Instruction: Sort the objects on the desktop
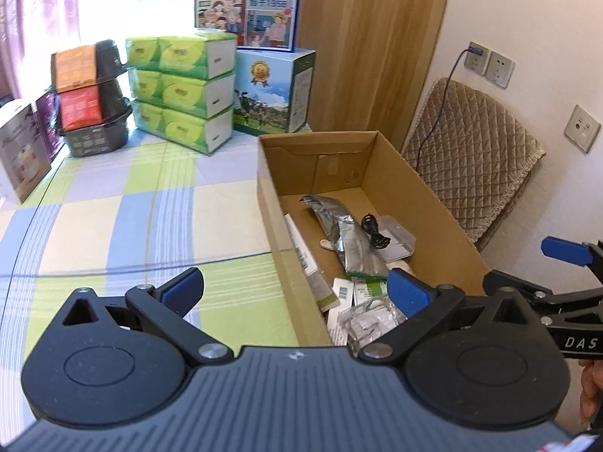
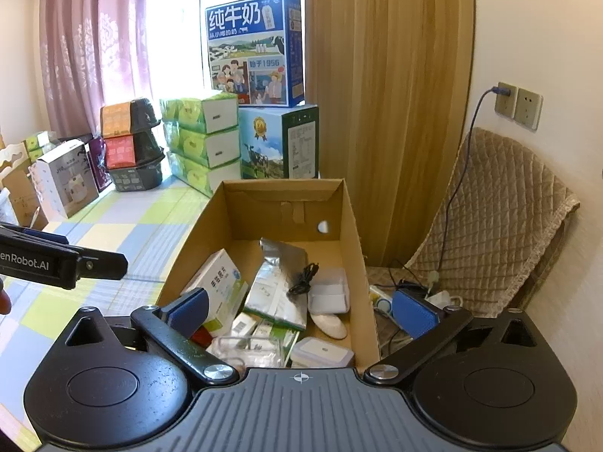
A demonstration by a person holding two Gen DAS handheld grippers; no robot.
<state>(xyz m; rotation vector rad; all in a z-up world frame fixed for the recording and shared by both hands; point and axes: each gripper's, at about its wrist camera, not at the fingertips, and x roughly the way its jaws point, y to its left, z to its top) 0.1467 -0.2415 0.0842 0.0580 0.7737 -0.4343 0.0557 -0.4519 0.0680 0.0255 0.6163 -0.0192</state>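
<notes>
While both tools hovered at the near end of the cardboard box [image 2: 350, 263], each stood released and empty: the left hand-held gripper [image 1: 297, 293] had its blue pads spread wide across the box's left wall, and the right hand-held gripper [image 2: 301, 312] had its pads spread across almost the whole width of the box. The sorted things lay inside the box, ahead of and below both tools: a silver foil pouch [image 2: 279, 286], a white medicine carton [image 2: 218, 282], a black coiled cable [image 2: 305, 278], a clear lidded container [image 2: 324, 352] and a pale oval piece [image 2: 331, 326]. The box's long axis ran away from both cameras toward the stacked tissue packs [image 1: 181, 94], and the pouch lay roughly along it. The right tool was centred over the contents and judged the nearer; the left sat off to the side, over the checked desk [image 1: 132, 207], which showed no loose item near the tools.
</notes>
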